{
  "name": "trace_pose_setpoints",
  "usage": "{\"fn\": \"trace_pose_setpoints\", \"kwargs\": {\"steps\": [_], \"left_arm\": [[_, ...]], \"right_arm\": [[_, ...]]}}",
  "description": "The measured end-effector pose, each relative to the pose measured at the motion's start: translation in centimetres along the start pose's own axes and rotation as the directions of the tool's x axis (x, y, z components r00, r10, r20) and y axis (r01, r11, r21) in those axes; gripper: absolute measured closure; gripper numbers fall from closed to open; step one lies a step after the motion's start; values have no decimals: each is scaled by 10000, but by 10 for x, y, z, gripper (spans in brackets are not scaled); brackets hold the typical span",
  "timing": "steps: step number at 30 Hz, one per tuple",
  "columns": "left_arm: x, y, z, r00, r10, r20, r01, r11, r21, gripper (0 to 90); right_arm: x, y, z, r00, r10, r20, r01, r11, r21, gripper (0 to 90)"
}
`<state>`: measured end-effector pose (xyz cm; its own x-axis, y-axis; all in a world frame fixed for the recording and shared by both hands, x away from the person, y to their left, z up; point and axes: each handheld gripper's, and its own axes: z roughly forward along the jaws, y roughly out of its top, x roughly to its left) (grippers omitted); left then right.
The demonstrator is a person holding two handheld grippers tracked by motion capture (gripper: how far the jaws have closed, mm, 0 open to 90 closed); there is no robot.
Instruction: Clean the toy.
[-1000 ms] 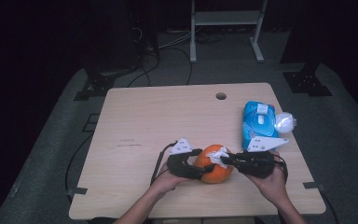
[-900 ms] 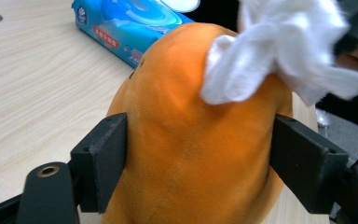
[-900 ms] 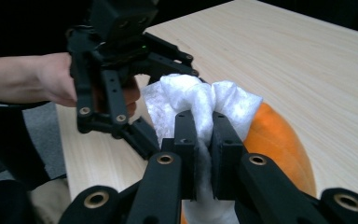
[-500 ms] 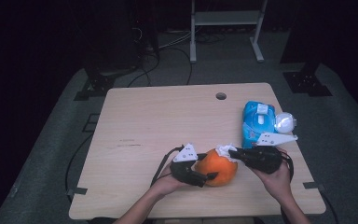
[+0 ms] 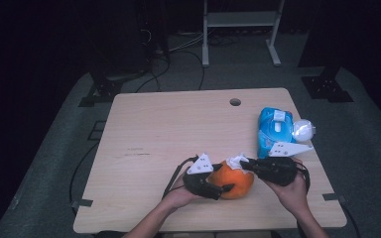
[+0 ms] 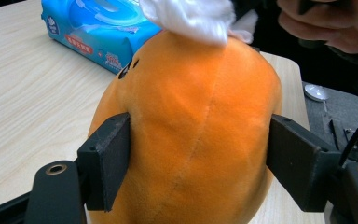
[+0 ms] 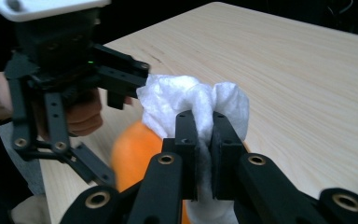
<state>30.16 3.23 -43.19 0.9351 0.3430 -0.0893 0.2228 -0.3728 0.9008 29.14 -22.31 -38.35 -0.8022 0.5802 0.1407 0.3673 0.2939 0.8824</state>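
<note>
Two tools meet: left tool [image 6: 198, 158] has just closed around the orange plush [image 6: 186, 135], right tool [image 7: 203, 140] pinches a white wipe [image 7: 193, 100].

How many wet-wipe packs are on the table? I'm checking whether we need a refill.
1. The blue wipe pack lies near the table's right edge, beyond the right gripper. No other pack is visible.

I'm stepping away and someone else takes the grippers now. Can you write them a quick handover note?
Left gripper: jaws have just been closing, pads on both flanks of the orange plush toy at the table's near edge.
Right gripper: shut on a white wipe, held on the toy's top.
Blue wipes pack: right, behind.
Done: wipe out, toy braced.
Left: apparently wiping the toy.
</note>
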Motion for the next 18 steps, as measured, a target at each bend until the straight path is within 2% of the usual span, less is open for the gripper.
{"fn": "trace_pose_setpoints", "kwargs": {"steps": [3, 4, 5, 7, 10, 11, 14, 15, 16, 17, 18], "left_arm": [[-3, 1, 3, 9999, 89, -140, -89, 10000, 18, 259], [-4, 1, 3, 9997, 138, -195, -138, 9999, 10, 259], [-5, 1, 3, 9995, 195, -250, -195, 9998, 21, 258], [-5, 0, 3, 9991, 285, -306, -288, 9995, -85, 265], [-2, -1, 3, 9994, 219, -262, -224, 9995, -206, 282], [-1, -2, 3, 9996, 155, -232, -162, 9995, -288, 292], [1, -3, 3, 9997, 42, -225, -49, 9994, -332, 293], [3, -3, 2, 9998, -60, -197, 53, 9994, -353, 293], [3, -3, 2, 9998, -60, -197, 53, 9994, -353, 290], [4, -4, 2, 9999, -30, -113, 26, 9993, -377, 274], [5, -5, 2, 9999, 109, 45, -107, 9989, -464, 274]], "right_arm": [[17, 5, 8, 9983, -517, -251, 520, 9986, 109, 825], [17, 5, 8, 9983, -517, -251, 520, 9986, 109, 825], [24, 6, 14, 9961, -859, -209, 865, 9958, 309, 823], [25, 7, 14, 9950, -992, -88, 994, 9944, 372, 823], [19, 6, 10, 9968, -801, 67, 798, 9962, 354, 824], [12, 4, 7, 9970, -732, 241, 724, 9969, 322, 824], [6, 2, 3, 9977, -561, 374, 550, 9981, 291, 824], [0, 1, -1, 9973, -453, 572, 439, 9987, 262, 823], [0, 1, -1, 9973, -453, 572, 439, 9987, 262, 823], [-6, -2, -4, 9979, -162, 620, 147, 9996, 253, 823], [-6, -2, -4, 9979, -162, 620, 147, 9996, 253, 823]]}}
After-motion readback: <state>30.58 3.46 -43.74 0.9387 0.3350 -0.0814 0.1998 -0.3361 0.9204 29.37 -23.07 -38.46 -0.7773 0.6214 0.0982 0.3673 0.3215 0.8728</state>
